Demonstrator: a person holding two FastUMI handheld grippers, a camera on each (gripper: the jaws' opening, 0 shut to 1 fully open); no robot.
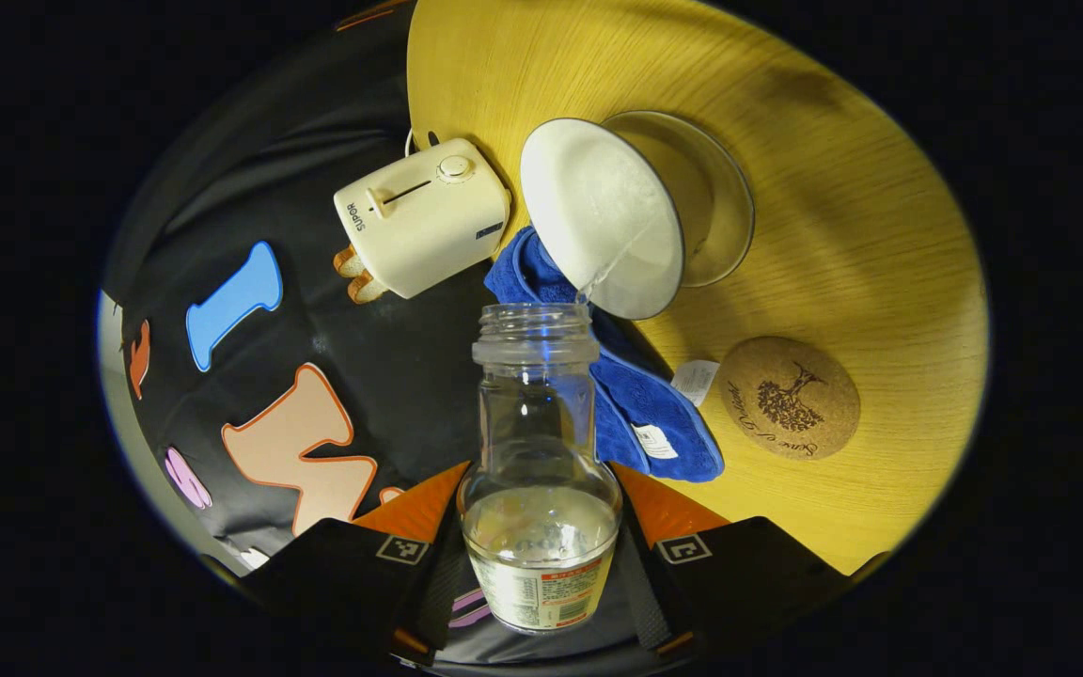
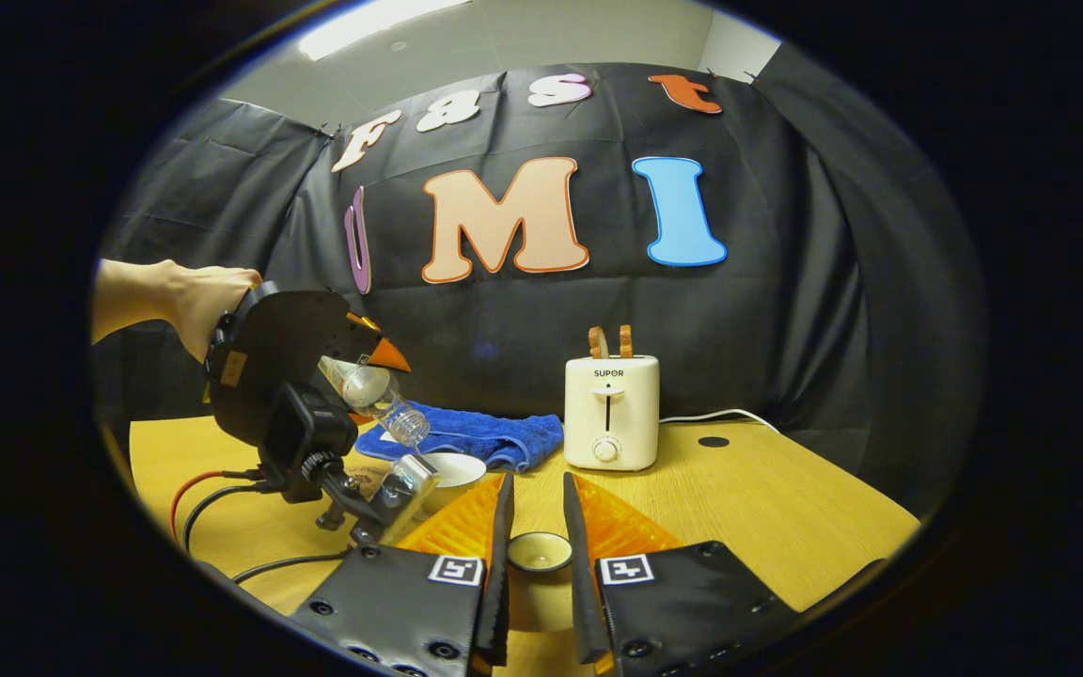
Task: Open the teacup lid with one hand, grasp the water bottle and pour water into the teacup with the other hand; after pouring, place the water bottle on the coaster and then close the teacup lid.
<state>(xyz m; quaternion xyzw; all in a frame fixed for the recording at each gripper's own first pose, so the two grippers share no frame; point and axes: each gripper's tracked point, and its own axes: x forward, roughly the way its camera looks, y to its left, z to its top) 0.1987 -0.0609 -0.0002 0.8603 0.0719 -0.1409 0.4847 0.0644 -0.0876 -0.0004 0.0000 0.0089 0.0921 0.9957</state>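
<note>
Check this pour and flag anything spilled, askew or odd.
Nothing stands out. The water bottle, tilted in the left gripper, sends a thin stream into the teacup, and no water shows on the table. The coaster lies bare, and the right gripper holds the lid.

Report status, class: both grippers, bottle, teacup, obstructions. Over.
Left gripper shut on water bottle, tilted, pouring into teacup. Right gripper holds teacup lid. Coaster free; blue towel beside it.
</note>
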